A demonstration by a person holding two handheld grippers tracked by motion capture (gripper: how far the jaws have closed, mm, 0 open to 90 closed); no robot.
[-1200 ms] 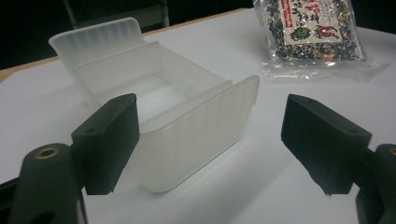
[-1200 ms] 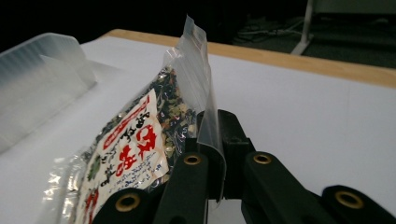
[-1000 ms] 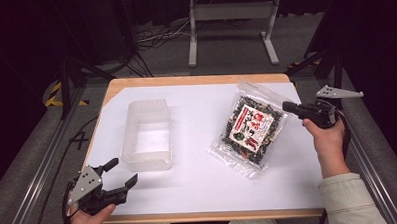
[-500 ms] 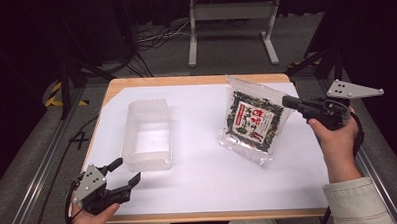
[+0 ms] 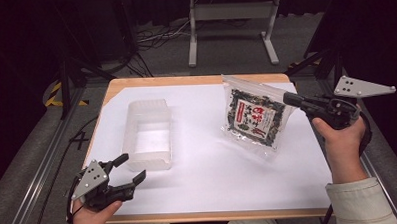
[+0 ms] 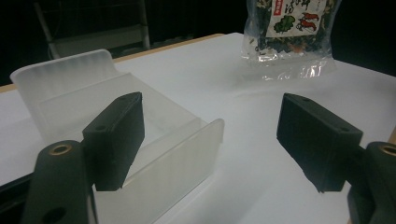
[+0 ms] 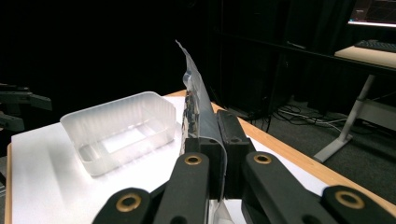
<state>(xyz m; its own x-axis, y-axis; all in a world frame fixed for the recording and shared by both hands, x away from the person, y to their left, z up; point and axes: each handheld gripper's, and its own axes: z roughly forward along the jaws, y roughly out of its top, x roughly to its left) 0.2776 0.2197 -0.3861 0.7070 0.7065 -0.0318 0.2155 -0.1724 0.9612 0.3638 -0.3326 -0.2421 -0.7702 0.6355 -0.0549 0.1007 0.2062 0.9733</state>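
Your right gripper had its jaws clamped on the edge of the snack bag, and you held that bag lifted clear of the white table cover, hanging tilted in the air to the right of the clear plastic tub and well apart from it. In the right gripper view the thin clear edge of the bag stood upright between the two black pads, which were pressed together on it, with the tub farther off beyond them. The bag's printed label faced up toward the high camera, and dark dried contents showed through the clear film. Your left gripper hovered just in front of the tub's near wall, at the front left of the table, with its jaws standing wide apart and nothing between them; they had just been opening a little. In the left gripper view the gripper looked over the tub's near corner, and the bag hung beyond the tub on the far side, its lower edge just above the cover. The tub itself sat upright and empty on the cover.
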